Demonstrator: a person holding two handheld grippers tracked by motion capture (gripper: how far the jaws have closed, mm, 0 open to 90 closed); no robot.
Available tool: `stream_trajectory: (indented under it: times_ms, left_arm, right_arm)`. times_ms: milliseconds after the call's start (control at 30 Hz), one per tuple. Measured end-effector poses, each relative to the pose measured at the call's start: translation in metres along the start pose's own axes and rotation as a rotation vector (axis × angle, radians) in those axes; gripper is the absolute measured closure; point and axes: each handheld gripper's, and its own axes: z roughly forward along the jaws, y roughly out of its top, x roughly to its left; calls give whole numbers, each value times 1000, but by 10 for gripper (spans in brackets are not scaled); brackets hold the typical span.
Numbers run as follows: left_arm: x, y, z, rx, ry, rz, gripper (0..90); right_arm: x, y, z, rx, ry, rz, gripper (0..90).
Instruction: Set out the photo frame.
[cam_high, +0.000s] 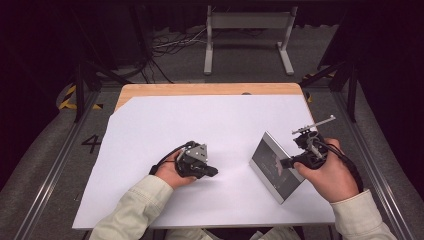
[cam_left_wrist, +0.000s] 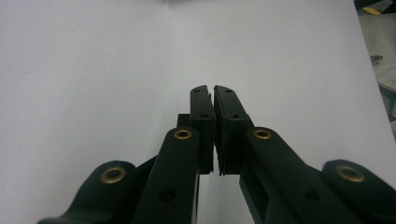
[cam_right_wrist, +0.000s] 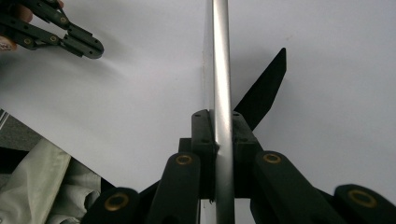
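In the high view the left hand-held gripper (cam_high: 212, 171) lies low at centre-left on the white sheet (cam_high: 200, 125) covering the desk (cam_high: 150, 90), and its own view shows its jaws closed almost pad to pad with nothing between them. Right of centre, a flat silver-edged panel (cam_high: 272, 165) with a dark face stands tilted on the sheet, one edge raised. The right hand-held gripper (cam_high: 286, 163) is clamped on that edge, seen edge-on as a silver strip (cam_right_wrist: 221, 70) in its own view, with the left one at upper left (cam_right_wrist: 95, 46).
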Motion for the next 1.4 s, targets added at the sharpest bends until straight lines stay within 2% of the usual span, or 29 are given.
stream_trajectory:
  times_ms: [67,100,200,467,700,800,1000,1400]
  left_arm:
    - [0,-1,-2,-8,5,-7,869]
    - [0,-3,-3,-10,10,-10,867]
    - [0,-4,-4,-9,15,-18,864]
    - [0,-10,-11,-16,32,-37,859]
    - [0,-15,-15,-20,47,-56,852]
    - [-1,-17,-17,-22,52,-60,851]
    - [-3,-23,-23,-27,66,-76,849]
    - [-6,-36,-35,-35,97,-106,850]
  right_arm:
    - [0,2,-3,-4,4,-22,840]
    - [0,5,-5,-7,4,-54,840]
    - [0,8,-6,-2,10,-72,840]
    - [-3,22,-11,14,9,-170,840]
    - [-6,34,-12,22,35,-246,840]
    - [-4,40,-12,26,39,-294,840]
    - [-2,50,-10,16,58,-356,840]
    - [4,74,-4,39,109,-502,840]
